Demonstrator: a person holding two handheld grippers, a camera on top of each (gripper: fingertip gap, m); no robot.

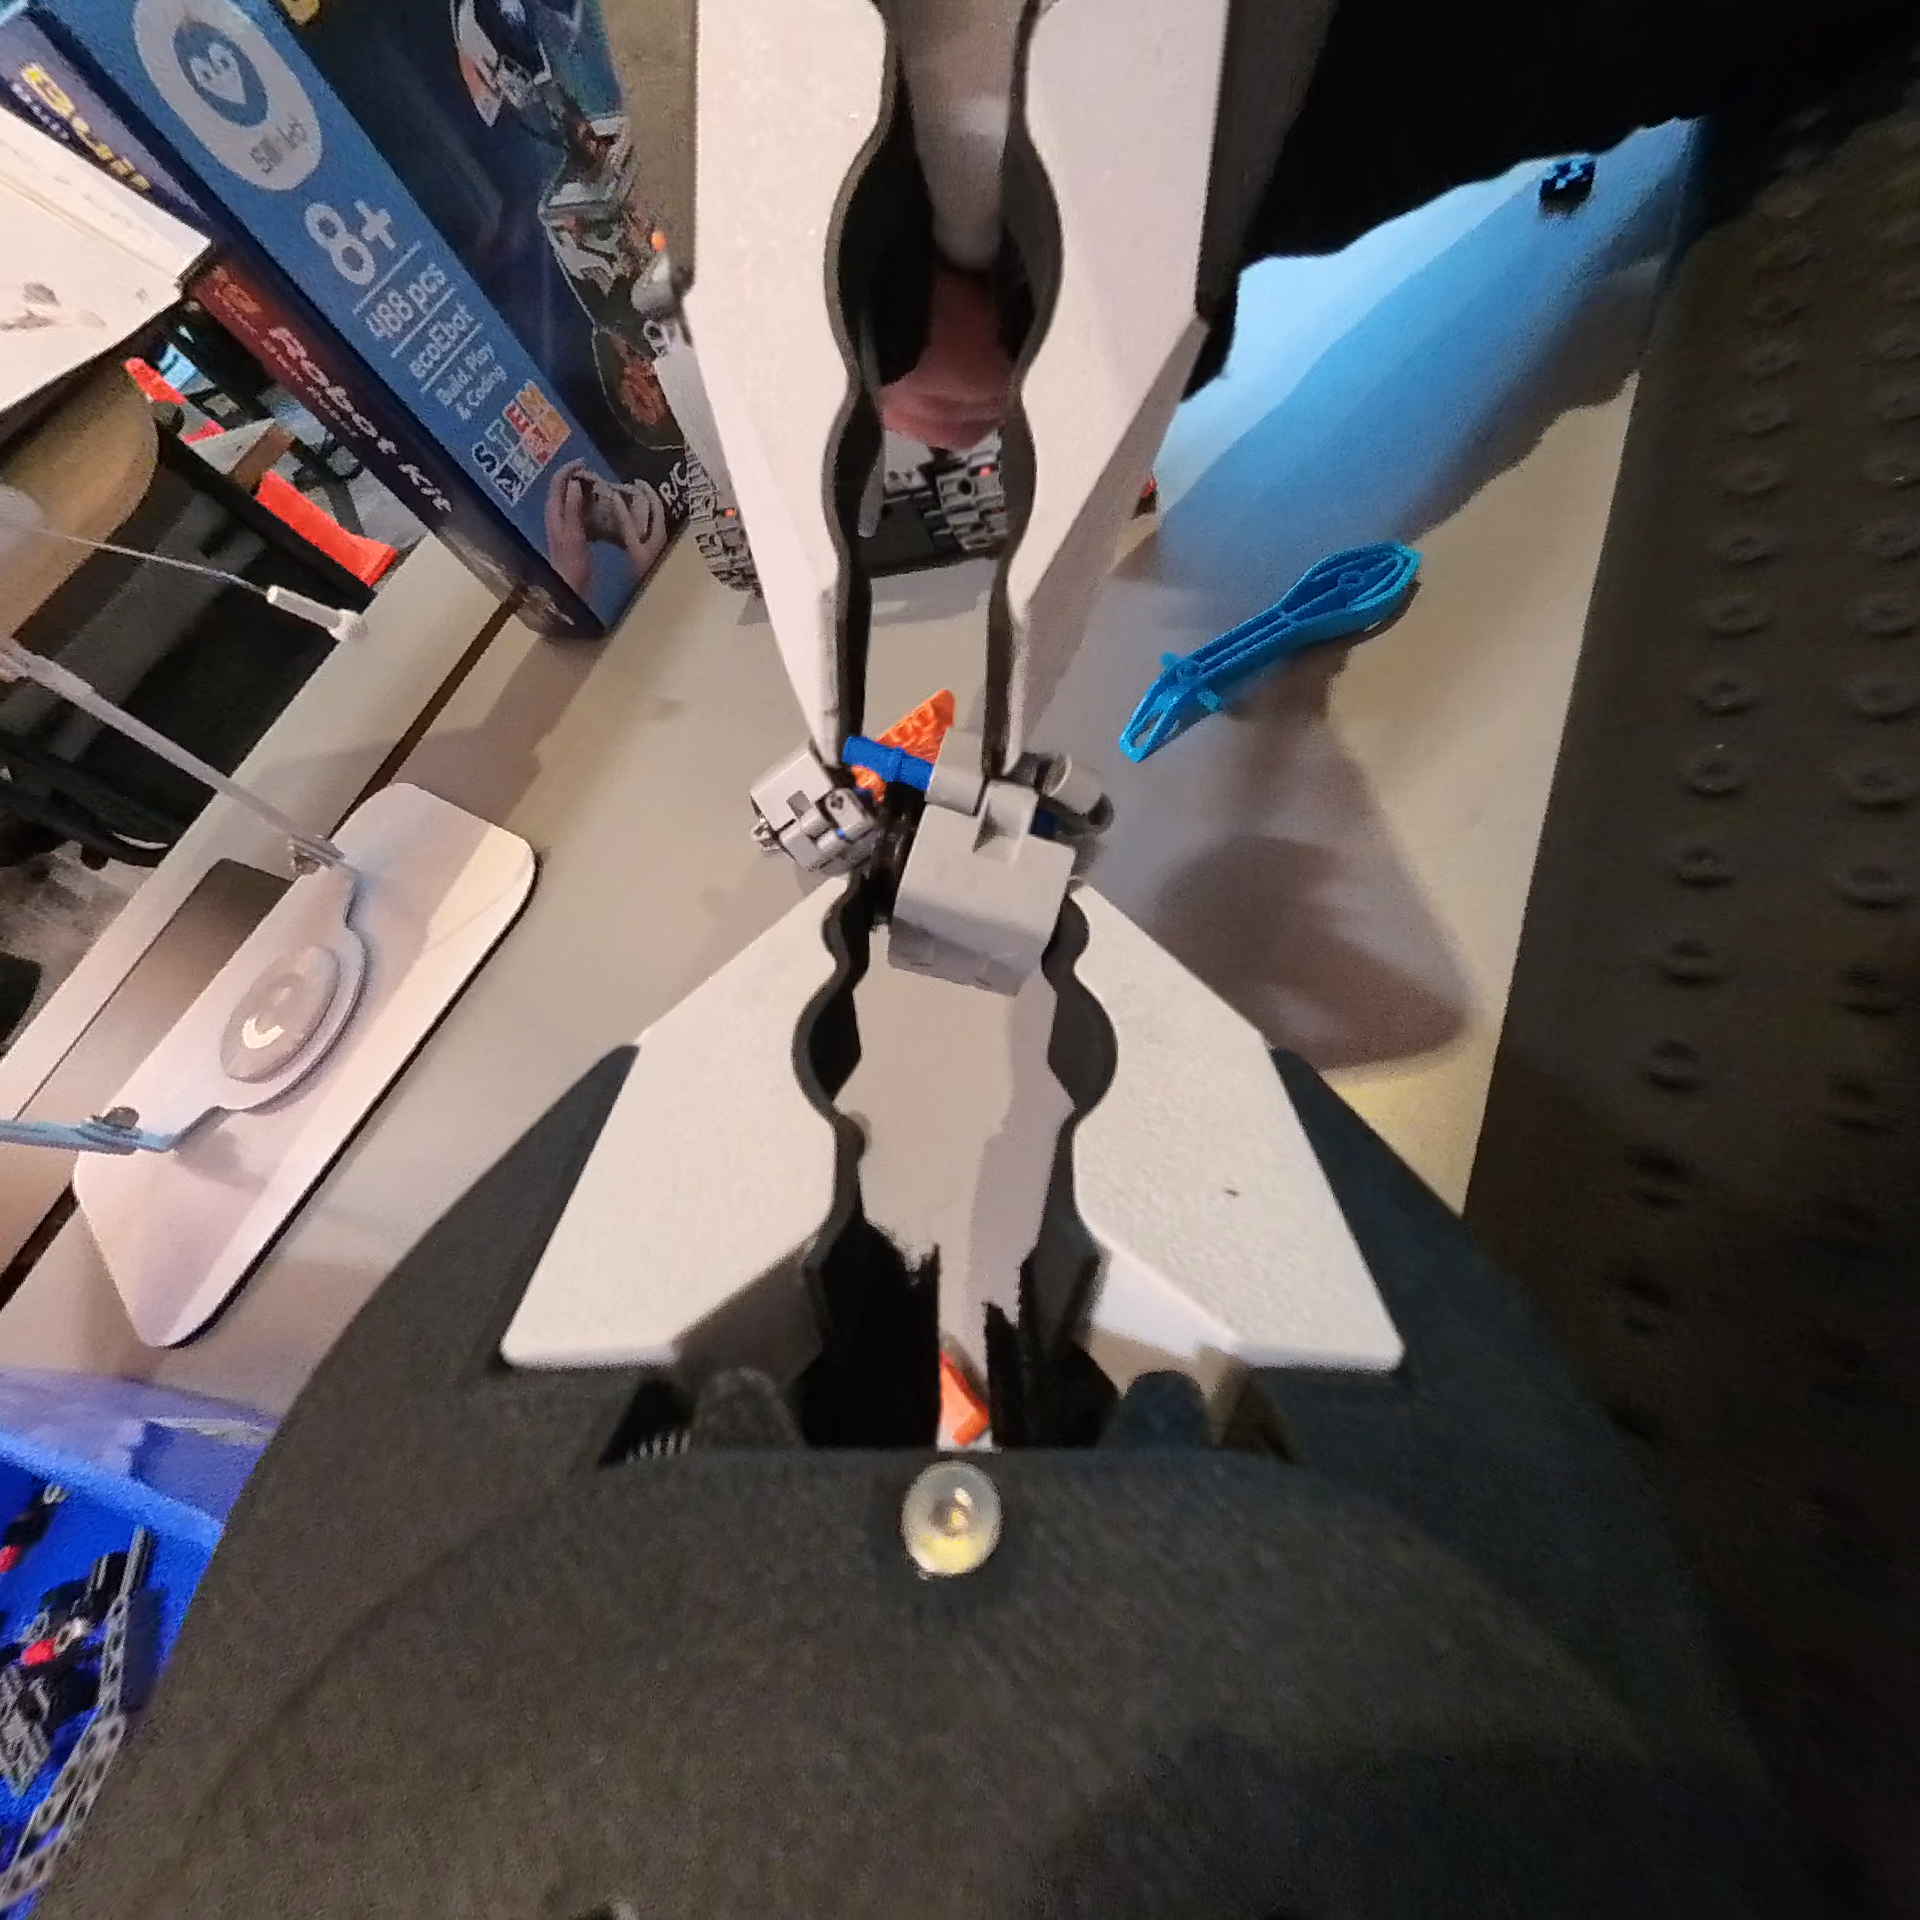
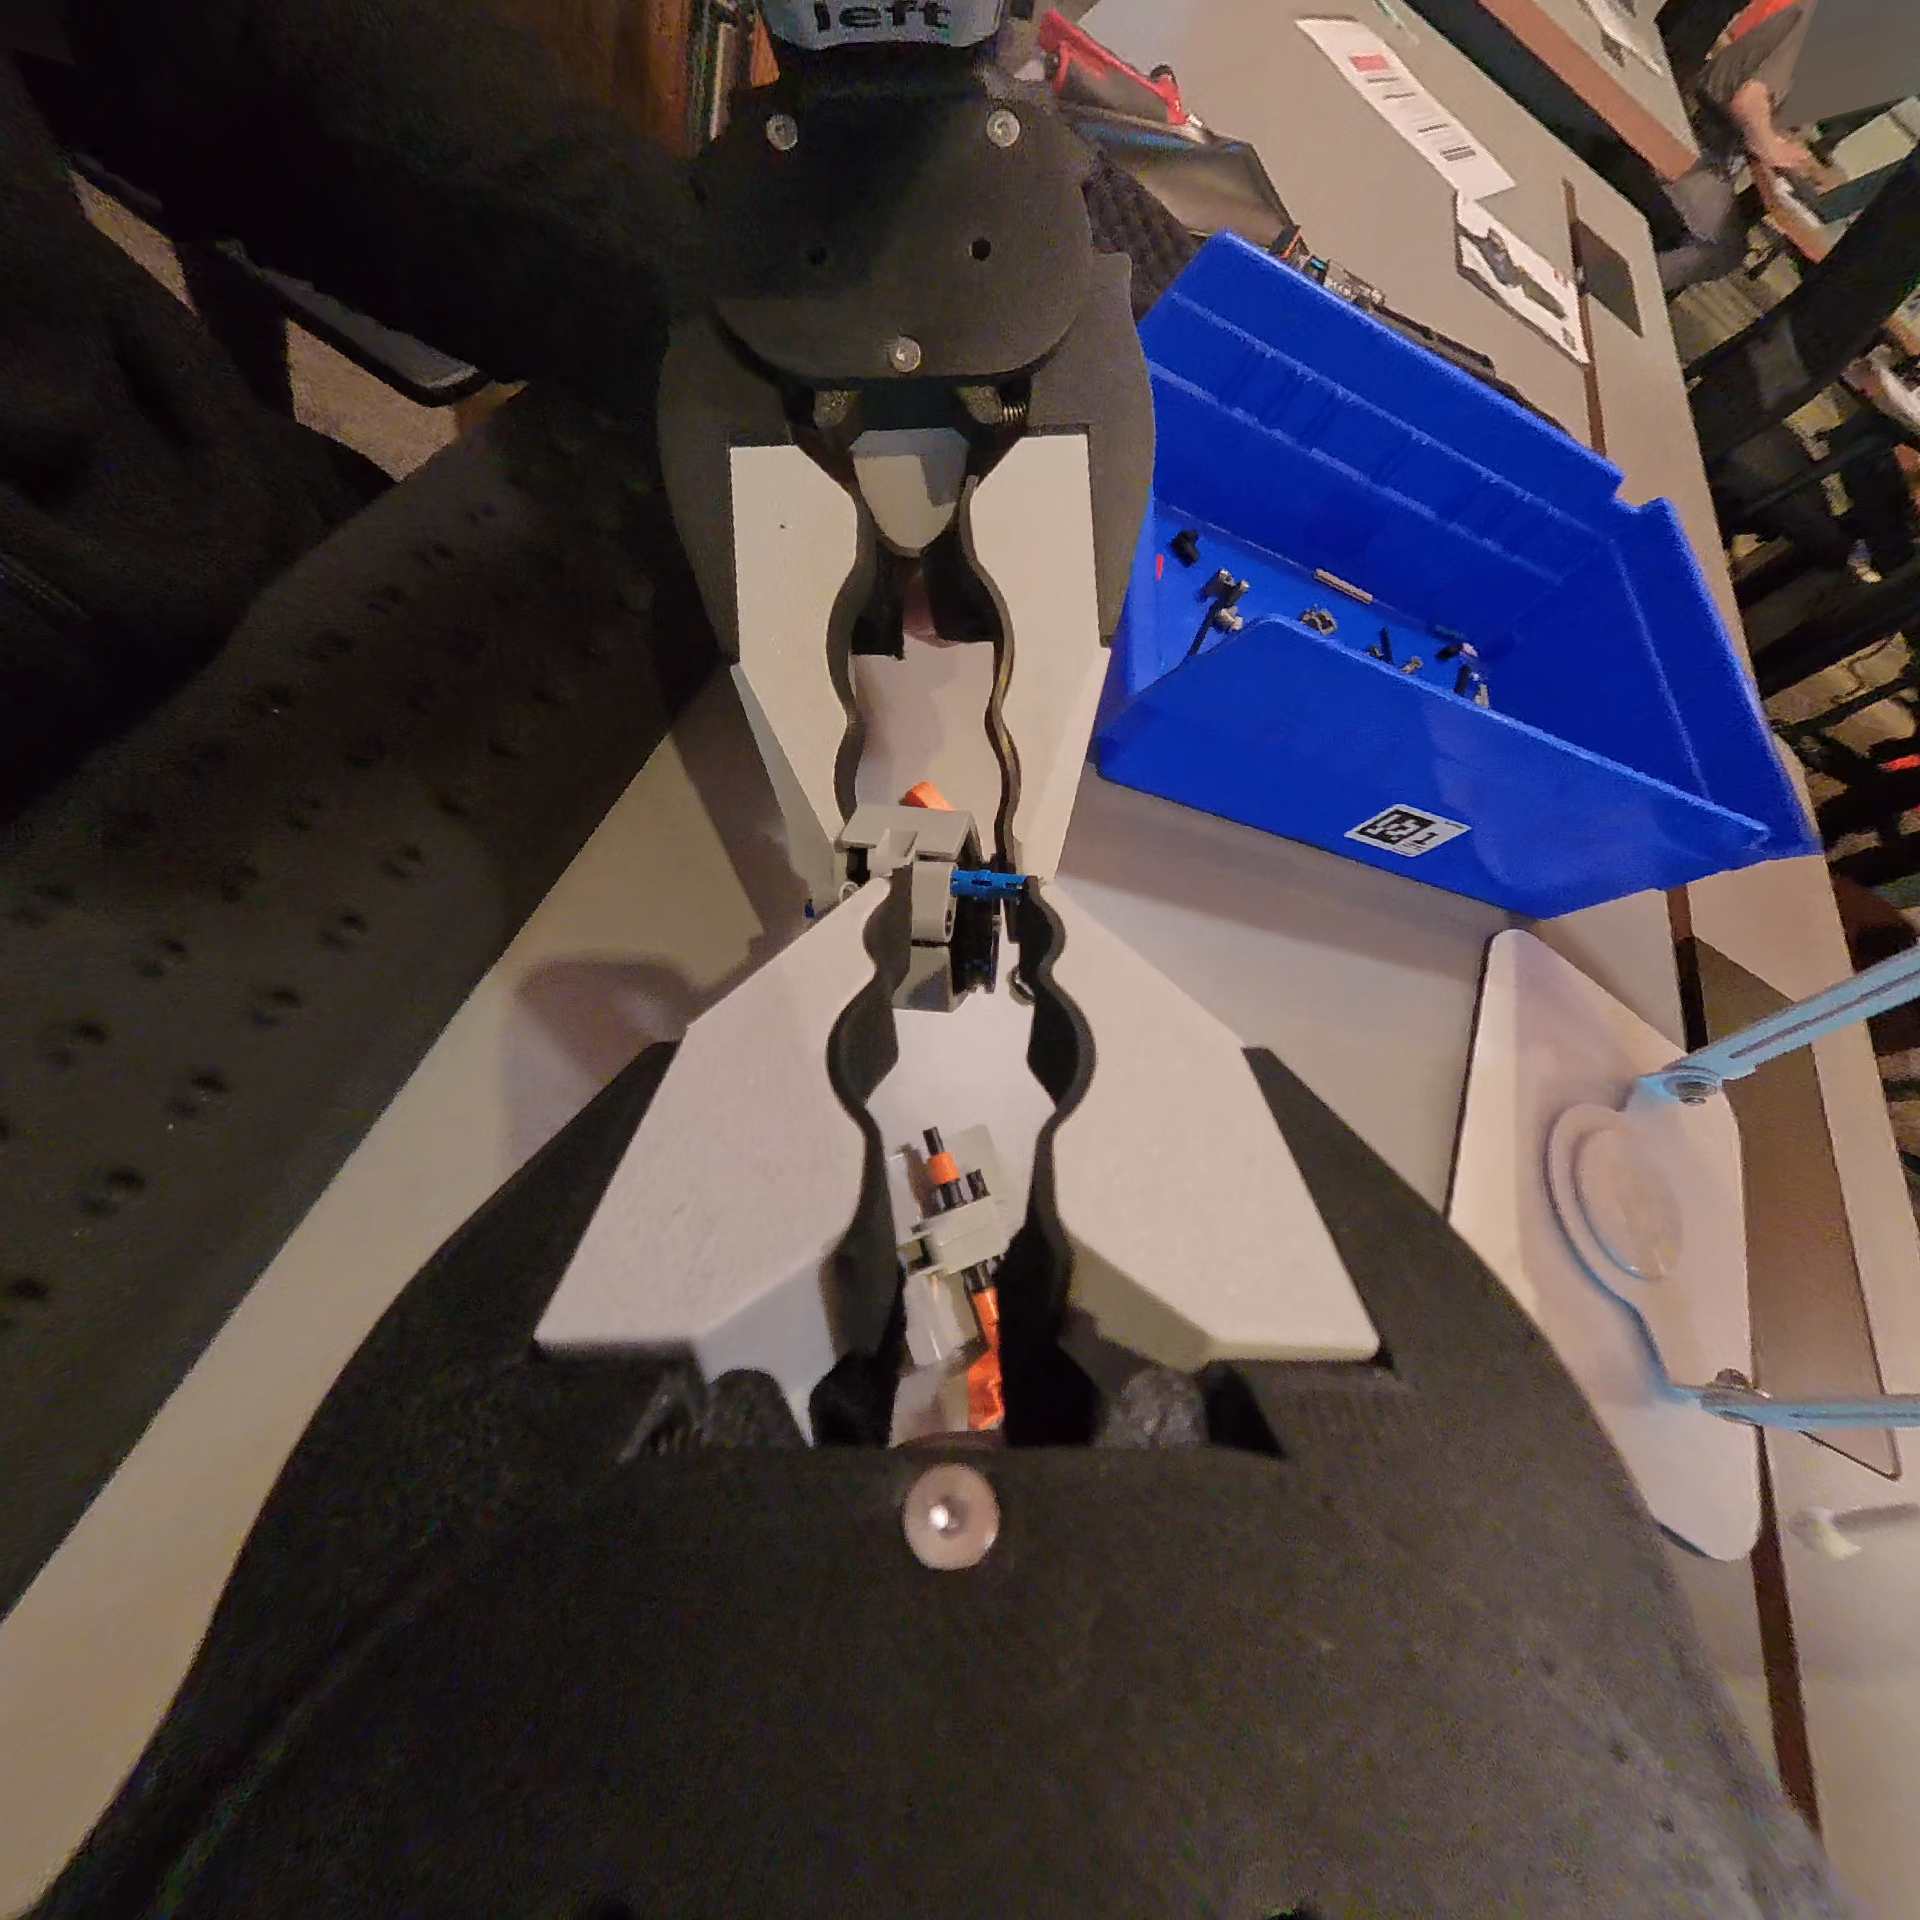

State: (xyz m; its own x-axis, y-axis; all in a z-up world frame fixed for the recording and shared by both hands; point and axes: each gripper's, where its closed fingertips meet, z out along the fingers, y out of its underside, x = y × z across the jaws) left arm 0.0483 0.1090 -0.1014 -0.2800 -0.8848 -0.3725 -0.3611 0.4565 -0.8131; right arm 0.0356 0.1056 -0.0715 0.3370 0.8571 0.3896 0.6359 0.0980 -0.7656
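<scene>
Both grippers meet tip to tip above the white table on one small grey brick assembly (image 1: pixel 977 920). My left gripper (image 1: pixel 961 894) is shut on its grey block. My right gripper (image 2: pixel 951 909) is shut on the end with a black disc and a blue pin (image 2: pixel 987 883). In the left wrist view the right gripper (image 1: pixel 920 753) comes in from above, with the blue pin (image 1: pixel 883 764) between its tips. In the right wrist view the left gripper (image 2: pixel 920 831) comes in from above, holding the grey assembly (image 2: pixel 904 831). An orange piece (image 1: pixel 920 717) shows just behind the assembly.
A blue plastic tool (image 1: pixel 1268 649) lies on the table. Toy kit boxes (image 1: pixel 416 312) stand behind. A blue bin (image 2: pixel 1455 779) holds small parts. A white base plate (image 2: pixel 1600 1195) carries thin struts. Loose grey and orange parts (image 2: pixel 956 1226) lie below my right gripper. A dark dimpled surface (image 2: pixel 260 831) borders the table. Only a small space, under 4 cm, lies between the two pairs of fingers.
</scene>
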